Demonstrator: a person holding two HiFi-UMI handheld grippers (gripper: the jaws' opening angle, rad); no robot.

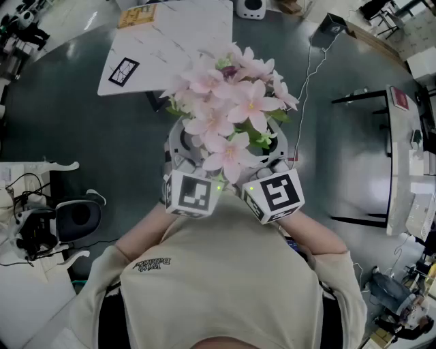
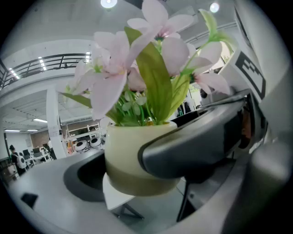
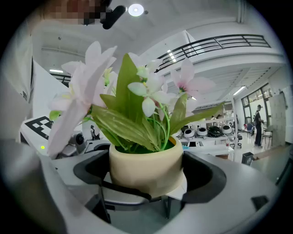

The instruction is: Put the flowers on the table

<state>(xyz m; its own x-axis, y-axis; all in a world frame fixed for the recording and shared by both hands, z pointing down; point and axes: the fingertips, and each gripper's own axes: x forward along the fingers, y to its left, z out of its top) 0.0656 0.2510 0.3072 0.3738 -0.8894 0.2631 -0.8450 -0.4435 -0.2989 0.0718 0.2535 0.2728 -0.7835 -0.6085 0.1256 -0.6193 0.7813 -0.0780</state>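
Note:
A bunch of pale pink flowers (image 1: 231, 116) with green leaves stands in a cream pot (image 3: 146, 167), held in the air in front of my chest. In the head view the blooms hide the pot. My left gripper (image 1: 182, 150) and right gripper (image 1: 278, 151) clasp the pot from either side, jaws spread wide around it. In the right gripper view the pot sits between both dark pads and touches them. The left gripper view shows the pot (image 2: 126, 153) against its left pad, with the other gripper's dark jaw lying across the pot's front. The white marble table (image 1: 184, 41) lies ahead, beyond the flowers.
On the table lie a black-and-white marker card (image 1: 123, 71) and a yellow box (image 1: 138, 15). A thin cable (image 1: 310, 68) runs over the dark grey floor. A black-framed desk (image 1: 381, 157) stands at the right, and white equipment (image 1: 41, 225) at the left.

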